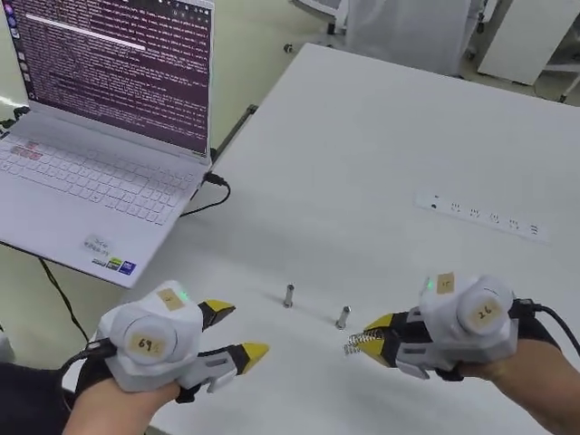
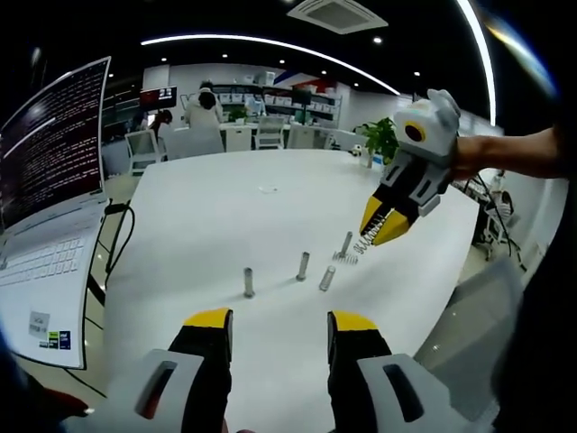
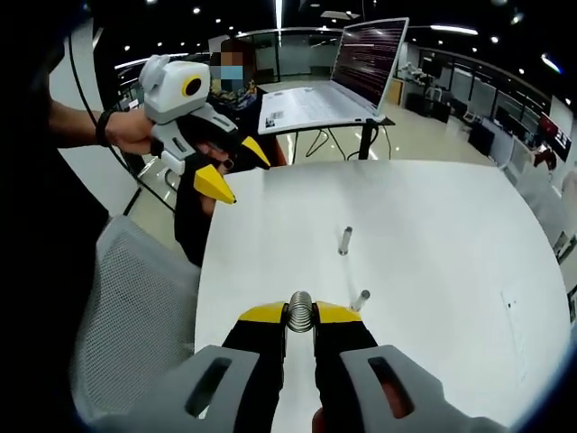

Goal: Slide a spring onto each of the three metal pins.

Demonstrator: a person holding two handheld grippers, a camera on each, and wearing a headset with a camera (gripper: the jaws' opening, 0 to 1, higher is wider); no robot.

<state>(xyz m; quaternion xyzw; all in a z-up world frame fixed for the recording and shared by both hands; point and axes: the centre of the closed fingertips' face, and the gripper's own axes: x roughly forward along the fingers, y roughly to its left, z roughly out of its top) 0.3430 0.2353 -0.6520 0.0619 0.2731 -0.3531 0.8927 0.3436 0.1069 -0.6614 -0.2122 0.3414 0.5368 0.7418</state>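
The right claw (image 1: 370, 337) pinches a spring (image 1: 360, 343) between its tips, just beside the nearest metal pin (image 1: 343, 317) on the white surface (image 1: 381, 181), while the left claw (image 1: 237, 329) hovers nearby, spread wide and empty.

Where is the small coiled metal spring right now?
In the head view, the small coiled metal spring is pinched in the right gripper, beside the right-hand short metal pin on the white table.

1. We find the first pin (image 1: 288, 295) standing on the table (image 1: 362, 154).
2. A second pin (image 1: 343, 317) stands just right of it.
3. The laptop (image 1: 109, 136) sits behind-left of it.
4. The power strip (image 1: 480, 216) lies behind-right.
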